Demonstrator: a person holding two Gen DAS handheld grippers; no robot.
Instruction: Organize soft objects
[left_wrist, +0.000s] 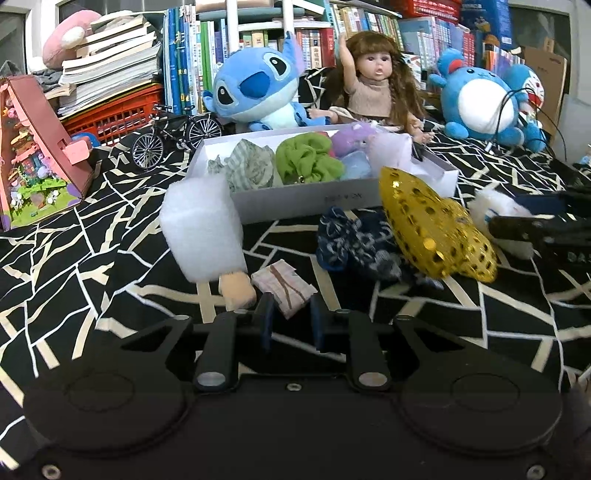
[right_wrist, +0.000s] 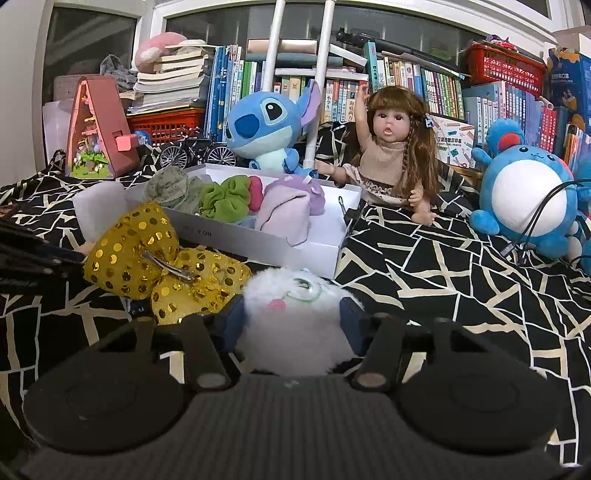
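Soft items mostly sit in white box (left_wrist: 343, 201) on patterned black cloth (left_wrist: 498, 314). Left claw (left_wrist: 291, 314) angled down, pinched tight on small folded cloth (left_wrist: 284, 288) near the box. Right claw (right_wrist: 291, 325) tilted slightly down, partly open, blue pads against white fluffy toy (right_wrist: 295, 321), beside gold sequin bow (right_wrist: 147, 251).
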